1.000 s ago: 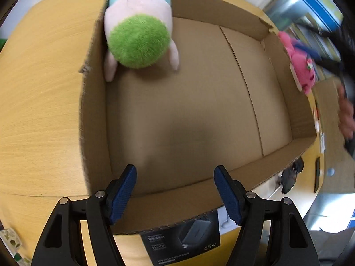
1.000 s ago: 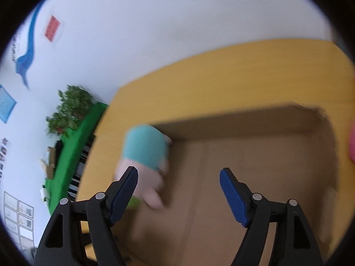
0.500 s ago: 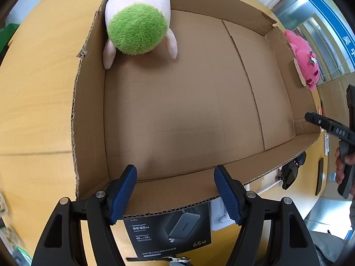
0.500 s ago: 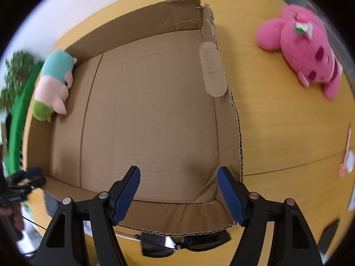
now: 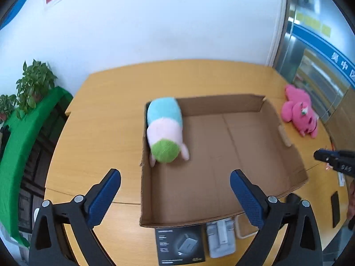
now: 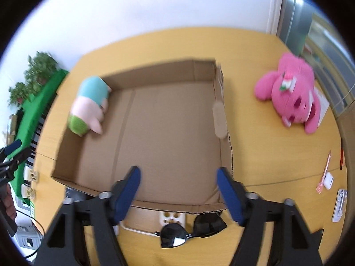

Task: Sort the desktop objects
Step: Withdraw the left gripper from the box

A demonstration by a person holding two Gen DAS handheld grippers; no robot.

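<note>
Likely next to sort: pink plush (image 6: 292,97), lying on the table (image 6: 255,150) near its far right edge, well apart from the right wall of the cardboard box (image 6: 221,119). Looks soft, light, squashy, unbreakable; best pinched across the fat body, not a thin limb. Pastel plush (image 5: 165,126) already inside the box, pressed into its far left corner. Left gripper (image 5: 175,196) spread wide, holding nothing, above the box's near left wall; right gripper (image 6: 178,194) likewise parted and bare over the near wall. Plenty of bare box floor; sunglasses (image 6: 193,230), charger box (image 5: 179,243) and white adapter (image 5: 220,237) crowd the table's near edge
</note>
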